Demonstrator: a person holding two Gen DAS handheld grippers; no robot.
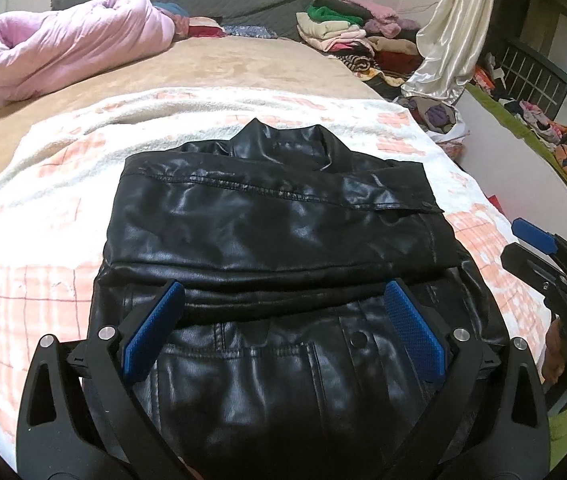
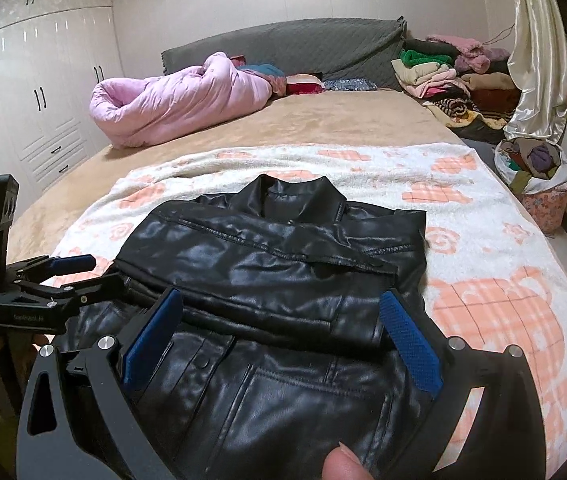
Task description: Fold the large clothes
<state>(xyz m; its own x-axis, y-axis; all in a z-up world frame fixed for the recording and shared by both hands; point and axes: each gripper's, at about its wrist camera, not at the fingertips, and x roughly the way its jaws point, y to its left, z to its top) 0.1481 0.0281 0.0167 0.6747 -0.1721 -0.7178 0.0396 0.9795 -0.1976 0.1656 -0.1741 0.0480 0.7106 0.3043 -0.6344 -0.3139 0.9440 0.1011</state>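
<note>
A black leather jacket [image 1: 275, 216] [image 2: 283, 264] lies on a white blanket with pink checks [image 1: 43, 208] [image 2: 483, 216]. Its collar points away from me and its sleeves are folded across the chest. My left gripper [image 1: 283, 300] is open over the jacket's near half, with blue pads [image 1: 155, 328] spread wide; it also shows from the side, left gripper [image 2: 91, 272], at the jacket's left edge. My right gripper [image 2: 279, 312] is open too, above the near right part, and appears as right gripper [image 1: 515, 244] just off the jacket's right side. A fingertip [image 2: 339, 464] shows at the bottom.
The blanket covers a tan bed [image 2: 343, 120]. A rolled pink quilt [image 2: 171, 104] lies at the back left and piles of folded clothes [image 2: 443, 76] at the back right. A basket of clothes [image 2: 539, 184] stands off the bed's right side, and white wardrobes [image 2: 35, 92] on the left.
</note>
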